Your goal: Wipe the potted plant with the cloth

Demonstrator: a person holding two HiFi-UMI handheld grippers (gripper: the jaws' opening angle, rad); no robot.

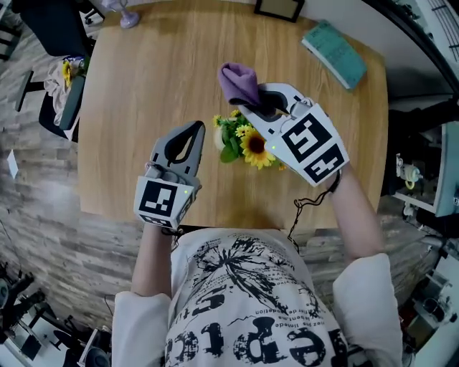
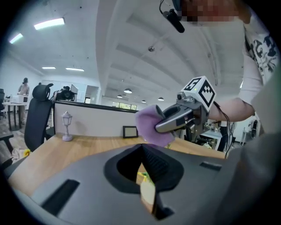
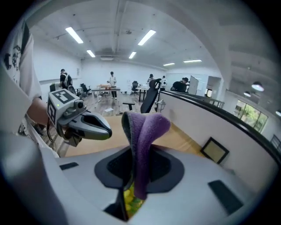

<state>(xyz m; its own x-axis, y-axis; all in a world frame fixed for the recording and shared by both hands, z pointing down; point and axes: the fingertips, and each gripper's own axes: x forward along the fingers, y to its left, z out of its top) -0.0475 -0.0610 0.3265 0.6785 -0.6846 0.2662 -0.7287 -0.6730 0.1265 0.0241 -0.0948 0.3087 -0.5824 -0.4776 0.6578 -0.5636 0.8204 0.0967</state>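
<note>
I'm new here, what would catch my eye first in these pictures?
A purple cloth clamped in the right tool, held above the middle of the wooden table. Near it stands a potted plant with yellow sunflowers, and the left tool hangs shut and empty beside it.

Head view: I'm getting mostly blooms and leaves of the potted plant. Its pot is largely hiding beneath them, and the right gripper is covering its far right side. The cloth is vanishing between that gripper's jaws there. At the far edge, the picture frame and small lamp are getting cut off. Past the left gripper's closed jaws, I'm catching only a blurred yellow-green sliver.
</note>
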